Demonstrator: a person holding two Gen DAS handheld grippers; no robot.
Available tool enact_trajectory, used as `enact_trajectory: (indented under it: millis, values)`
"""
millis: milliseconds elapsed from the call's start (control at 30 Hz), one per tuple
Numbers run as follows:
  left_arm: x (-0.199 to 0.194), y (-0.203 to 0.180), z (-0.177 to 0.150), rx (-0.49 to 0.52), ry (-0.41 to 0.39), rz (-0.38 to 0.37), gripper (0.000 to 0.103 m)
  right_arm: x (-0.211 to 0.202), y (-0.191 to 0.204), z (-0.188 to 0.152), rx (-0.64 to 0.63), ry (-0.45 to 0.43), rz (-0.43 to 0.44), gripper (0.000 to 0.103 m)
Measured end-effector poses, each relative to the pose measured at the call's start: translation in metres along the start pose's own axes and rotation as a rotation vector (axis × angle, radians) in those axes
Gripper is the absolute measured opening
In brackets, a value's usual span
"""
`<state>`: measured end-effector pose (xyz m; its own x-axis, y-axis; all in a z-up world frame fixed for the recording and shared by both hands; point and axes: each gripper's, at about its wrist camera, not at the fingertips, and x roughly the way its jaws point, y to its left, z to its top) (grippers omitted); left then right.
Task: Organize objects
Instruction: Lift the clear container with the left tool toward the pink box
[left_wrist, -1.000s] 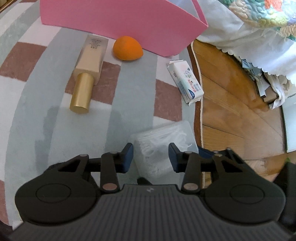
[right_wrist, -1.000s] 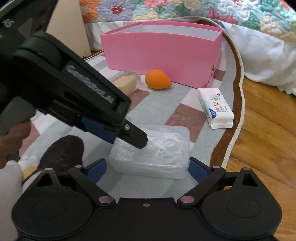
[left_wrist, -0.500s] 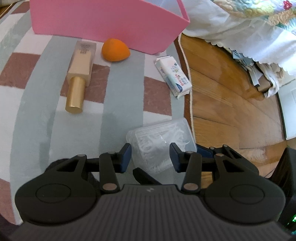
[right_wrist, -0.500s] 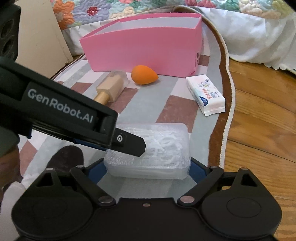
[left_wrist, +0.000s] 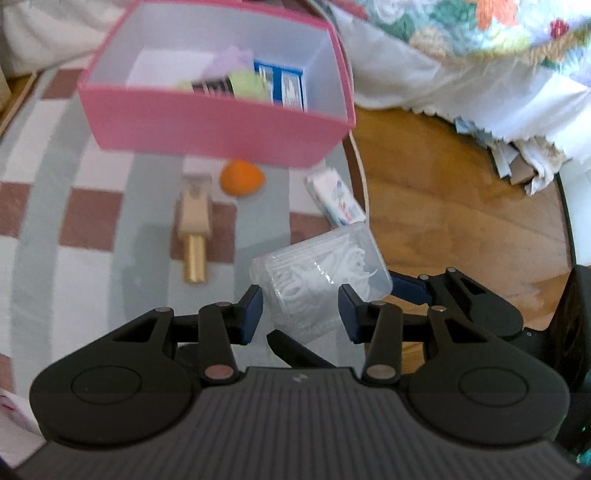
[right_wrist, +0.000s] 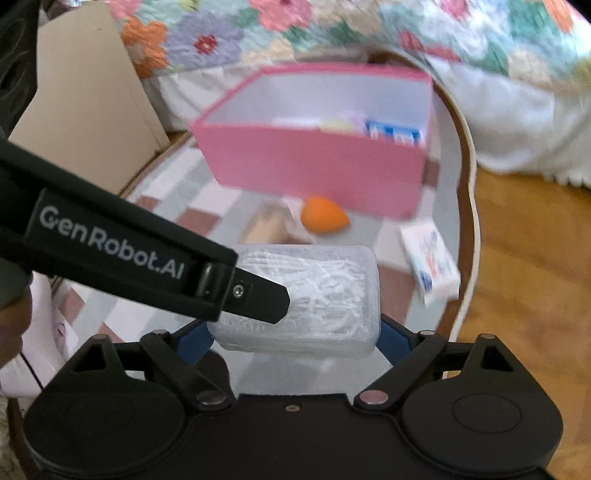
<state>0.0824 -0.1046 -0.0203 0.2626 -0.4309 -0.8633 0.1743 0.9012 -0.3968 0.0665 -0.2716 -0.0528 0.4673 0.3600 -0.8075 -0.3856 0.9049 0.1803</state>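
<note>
Both grippers shared the clear floss-pick box (right_wrist: 299, 295) above the rug (left_wrist: 74, 258), the right gripper (right_wrist: 291, 338) with jaws wide across its length, the left gripper (left_wrist: 301, 312) narrowly pinching one end, probably to steady it toward the pink bin (left_wrist: 218, 125)

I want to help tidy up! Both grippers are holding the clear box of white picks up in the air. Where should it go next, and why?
Probably forward, over the pink box. The clear box is clamped by the right hand-held gripper at its ends and the left hand-held gripper across its sides, above the rug. The pink box is open on top, with packets already inside and room left.
</note>
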Motion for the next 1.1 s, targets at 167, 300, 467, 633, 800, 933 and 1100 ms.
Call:
enact_trajectory:
  millis: [167, 300, 467, 633, 800, 933, 1100]
  values:
    - [-0.062, -0.002, 0.034, -0.005, -0.031, 0.026, 0.038, -0.027, 0.013, 0.049, -0.006, -0.014, 0.056, 0.094]
    - [-0.115, -0.013, 0.053, 0.015, -0.084, 0.063, 0.036, -0.057, 0.025, 0.086, -0.024, -0.063, 0.117, 0.094]
    - [-0.158, -0.021, 0.069, 0.023, -0.13, 0.11, 0.036, -0.086, 0.042, 0.117, -0.043, -0.11, 0.16, 0.094]
    - [-0.175, -0.016, 0.087, 0.025, -0.195, 0.121, 0.04, -0.095, 0.06, 0.146, -0.077, -0.121, 0.149, 0.094]
    - [-0.155, 0.009, 0.122, 0.009, -0.23, 0.099, 0.04, -0.075, 0.068, 0.177, -0.112, -0.111, 0.08, 0.094]
    - [-0.126, 0.039, 0.165, -0.049, -0.198, 0.036, 0.04, -0.04, 0.058, 0.21, -0.101, -0.034, 0.067, 0.094]
    - [-0.08, 0.063, 0.226, -0.02, -0.134, 0.026, 0.04, 0.017, 0.044, 0.258, -0.194, 0.053, 0.034, 0.094]
